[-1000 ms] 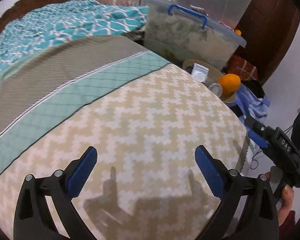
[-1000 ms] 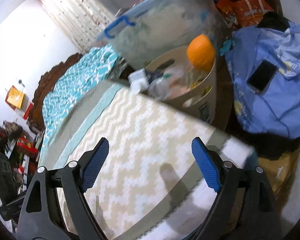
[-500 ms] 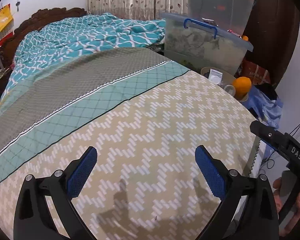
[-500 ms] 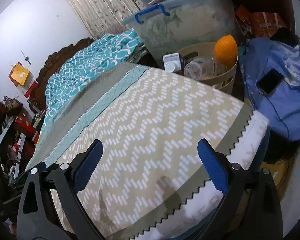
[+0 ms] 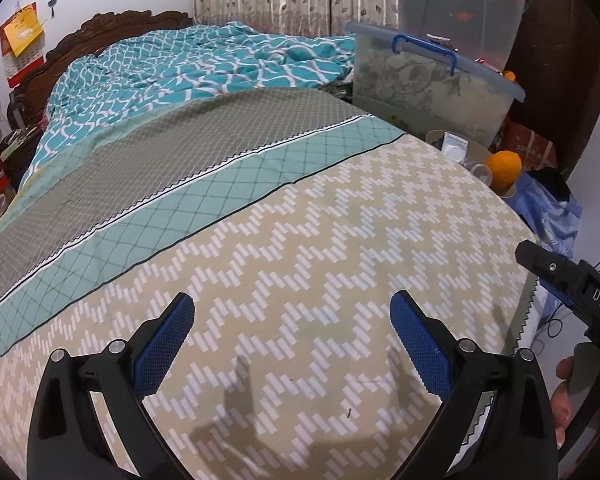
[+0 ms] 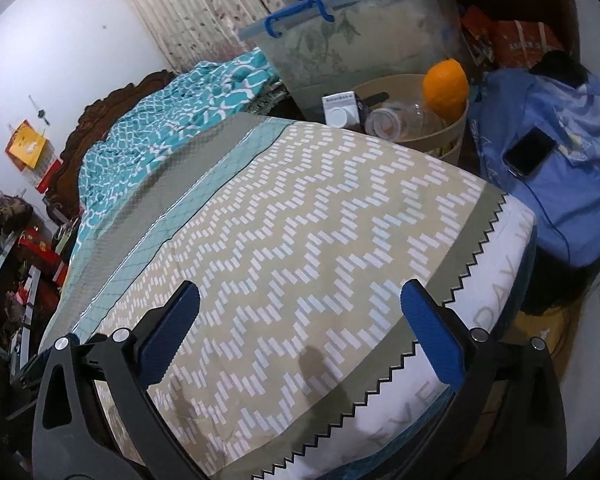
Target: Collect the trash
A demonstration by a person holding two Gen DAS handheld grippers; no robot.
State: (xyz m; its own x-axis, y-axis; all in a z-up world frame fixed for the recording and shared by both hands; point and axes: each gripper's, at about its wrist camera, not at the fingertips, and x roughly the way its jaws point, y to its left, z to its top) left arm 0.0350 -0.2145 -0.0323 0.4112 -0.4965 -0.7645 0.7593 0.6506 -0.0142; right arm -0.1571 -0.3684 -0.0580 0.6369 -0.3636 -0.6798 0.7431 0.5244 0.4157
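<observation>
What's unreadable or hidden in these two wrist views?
- Beige bin contents: in the right wrist view the mattress edge hides its lower part, and in the left wrist view nearly all of it.
- White box label: too small to read.
- Storage tub contents: cloudy walls.
- Right gripper: cut off by the left wrist view's edge.
- Floor beside the bed: hidden by the blue bag.

Your beige round plastic basket [image 5: 436,135] sits mostly behind the bed's zigzag-patterned beige cover [image 5: 300,264] in the left view; only its rim shows. The label on the small white box [image 6: 341,109] inside it is too small to read. Your right gripper [image 5: 568,280] is cut off by the frame edge. The translucent lidded storage tub [image 6: 360,36] has cloudy contents you cannot identify.
</observation>
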